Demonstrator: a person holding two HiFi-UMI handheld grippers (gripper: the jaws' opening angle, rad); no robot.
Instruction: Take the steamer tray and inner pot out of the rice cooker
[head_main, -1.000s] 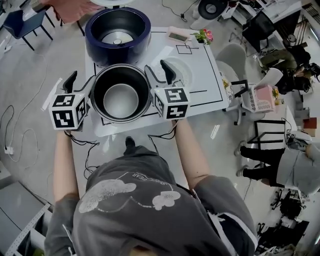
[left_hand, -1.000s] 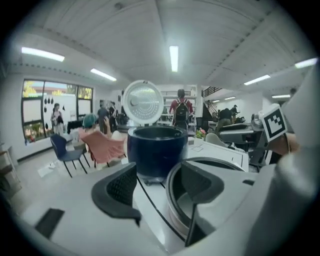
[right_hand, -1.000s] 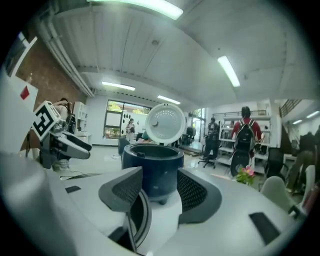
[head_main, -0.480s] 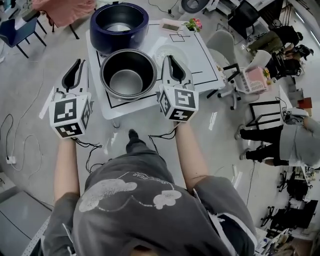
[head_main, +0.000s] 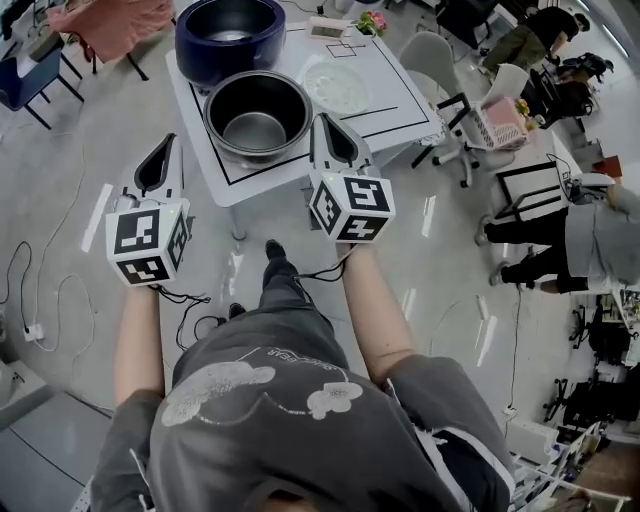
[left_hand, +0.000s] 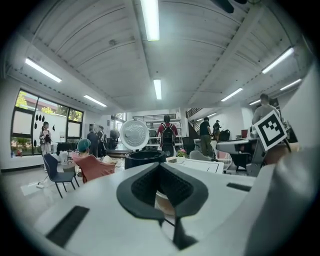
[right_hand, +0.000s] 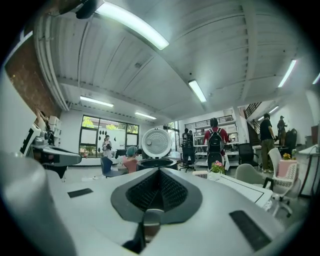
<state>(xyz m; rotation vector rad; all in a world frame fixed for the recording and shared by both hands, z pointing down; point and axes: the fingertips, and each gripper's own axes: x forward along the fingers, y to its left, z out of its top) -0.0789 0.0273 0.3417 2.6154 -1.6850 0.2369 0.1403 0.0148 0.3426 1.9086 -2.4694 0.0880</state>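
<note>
The dark blue rice cooker (head_main: 230, 35) stands open and empty at the table's far end. The metal inner pot (head_main: 257, 115) sits on the white table (head_main: 395, 110) in front of it. To the pot's right lies the white steamer tray (head_main: 337, 88). My left gripper (head_main: 168, 145) hangs off the table's left front corner, shut with nothing in it. My right gripper (head_main: 320, 122) is just right of the pot's near rim, also shut and empty. In the left gripper view the closed gripper (left_hand: 160, 167) points at the cooker (left_hand: 145, 157). The right gripper (right_hand: 160, 172) likewise faces the cooker (right_hand: 156, 161).
The cooker's round lid (right_hand: 156, 143) stands raised behind it. A small flower pot (head_main: 372, 20) is at the table's far edge. A grey chair (head_main: 430, 55) and a pink basket (head_main: 497, 122) stand to the right. People (left_hand: 167, 132) are across the room, and cables (head_main: 45, 290) lie on the floor.
Both grippers have drawn back from the inner pot's sides toward the person, and their jaws have closed. The pot stays on the table.
</note>
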